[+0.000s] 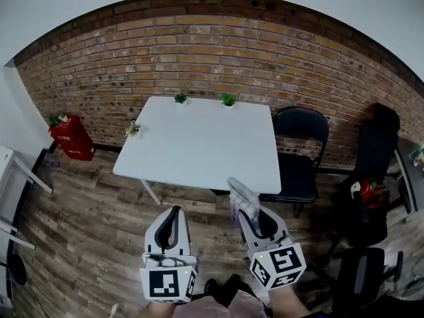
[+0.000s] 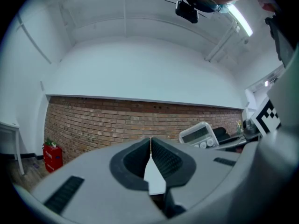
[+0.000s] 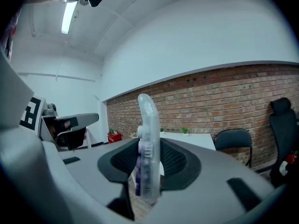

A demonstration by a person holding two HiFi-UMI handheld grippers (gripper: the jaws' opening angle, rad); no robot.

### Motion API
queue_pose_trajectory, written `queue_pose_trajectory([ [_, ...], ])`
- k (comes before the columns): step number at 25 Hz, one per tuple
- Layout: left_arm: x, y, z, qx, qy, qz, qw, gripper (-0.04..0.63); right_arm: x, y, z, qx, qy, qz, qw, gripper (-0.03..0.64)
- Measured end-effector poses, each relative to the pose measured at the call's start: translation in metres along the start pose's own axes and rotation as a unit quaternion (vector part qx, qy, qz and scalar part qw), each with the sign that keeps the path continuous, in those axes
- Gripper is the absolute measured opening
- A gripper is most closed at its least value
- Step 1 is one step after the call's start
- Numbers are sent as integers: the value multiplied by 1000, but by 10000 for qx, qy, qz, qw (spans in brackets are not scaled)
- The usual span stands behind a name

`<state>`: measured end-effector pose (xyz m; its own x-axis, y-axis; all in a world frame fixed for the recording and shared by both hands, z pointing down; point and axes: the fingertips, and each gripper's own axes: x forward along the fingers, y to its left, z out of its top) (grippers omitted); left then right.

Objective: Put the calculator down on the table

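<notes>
The calculator (image 1: 241, 196) is a pale, see-through slab with purple keys. It stands on edge between the jaws of my right gripper (image 1: 248, 212), which is shut on it, held over the wooden floor just short of the white table (image 1: 199, 144). In the right gripper view the calculator (image 3: 148, 139) rises edge-on above the pads, with the table (image 3: 189, 138) beyond it. My left gripper (image 1: 174, 212) hangs beside it, shut with nothing in it. In the left gripper view its tips (image 2: 150, 143) meet, and the calculator (image 2: 198, 135) shows to the right.
Two small green plants (image 1: 180, 98) (image 1: 228, 100) stand at the table's far edge, and a third plant (image 1: 134, 128) at its left edge. A black chair (image 1: 299, 152) stands at the table's right side, with more black seating (image 1: 374, 167) further right. A red box (image 1: 71, 138) sits by the brick wall.
</notes>
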<state>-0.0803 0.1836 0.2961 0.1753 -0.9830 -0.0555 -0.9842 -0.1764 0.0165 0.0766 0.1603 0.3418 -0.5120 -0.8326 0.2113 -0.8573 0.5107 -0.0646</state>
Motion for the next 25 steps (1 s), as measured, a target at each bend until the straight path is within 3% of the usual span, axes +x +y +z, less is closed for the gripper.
queue_pose_trajectory([
  [12, 82, 7, -44, 84, 447, -228, 9987, 18, 70, -49, -12, 290, 140, -162, 9994, 133],
  [25, 248, 31, -58, 251, 597, -119, 9978, 18, 222, -142, 11, 478, 340, 38, 9983, 132],
])
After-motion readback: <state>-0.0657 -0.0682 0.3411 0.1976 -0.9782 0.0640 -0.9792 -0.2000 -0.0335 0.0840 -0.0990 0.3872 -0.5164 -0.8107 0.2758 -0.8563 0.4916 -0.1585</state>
